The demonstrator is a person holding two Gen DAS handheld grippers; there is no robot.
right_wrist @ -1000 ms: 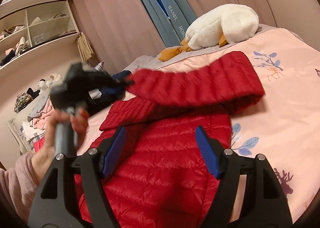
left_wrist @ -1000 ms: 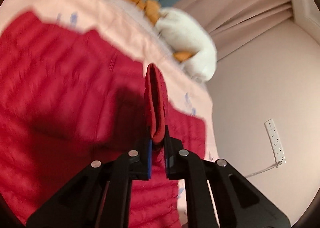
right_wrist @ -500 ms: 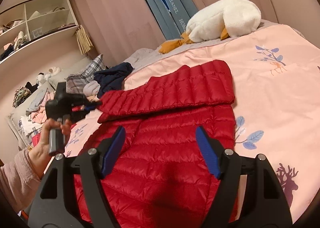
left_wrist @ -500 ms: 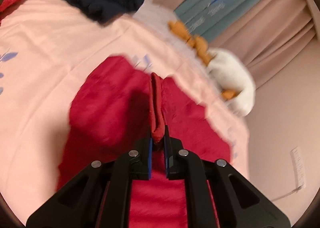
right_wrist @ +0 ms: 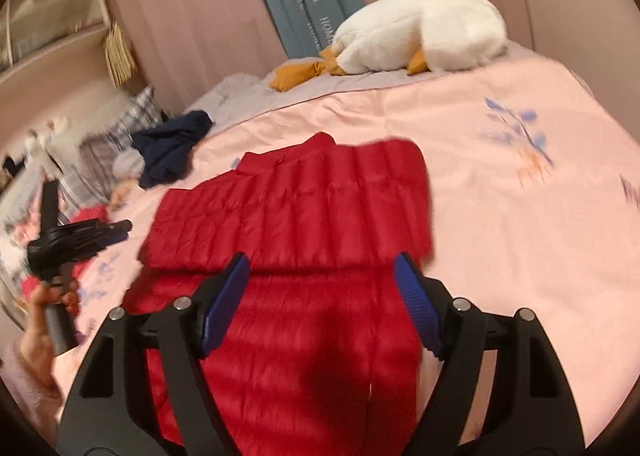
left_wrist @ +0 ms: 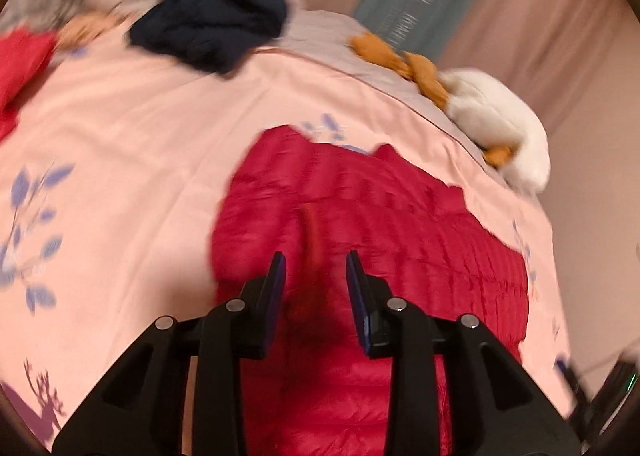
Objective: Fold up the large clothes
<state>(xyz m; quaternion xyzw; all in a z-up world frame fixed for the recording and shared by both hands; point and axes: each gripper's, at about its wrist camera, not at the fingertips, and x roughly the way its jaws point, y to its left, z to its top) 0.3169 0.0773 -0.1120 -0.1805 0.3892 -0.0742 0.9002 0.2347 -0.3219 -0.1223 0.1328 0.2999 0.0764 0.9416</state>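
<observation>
Red jacket [right_wrist: 296, 224] flat mid-bed [right_wrist: 500, 224], sleeve folded across chest. Left tool [left_wrist: 316, 268] opening, apparently clear of fabric; right tool [right_wrist: 322, 276] opening wide, empty. Remaining: likely other sleeve, body folds.

Two wrist fisheyes angled down, close over the bed [left_wrist: 120, 128] (shared: red jacket [right_wrist: 304, 216], plush goose [right_wrist: 420, 32]).

Left gripper [left_wrist: 316, 270]: angled downward, jaws opening, pads clear of contact. Right gripper [right_wrist: 322, 280]: angled downward, jaws opening, spread wide. Left hand [right_wrist: 44, 320] grips its handle.
</observation>
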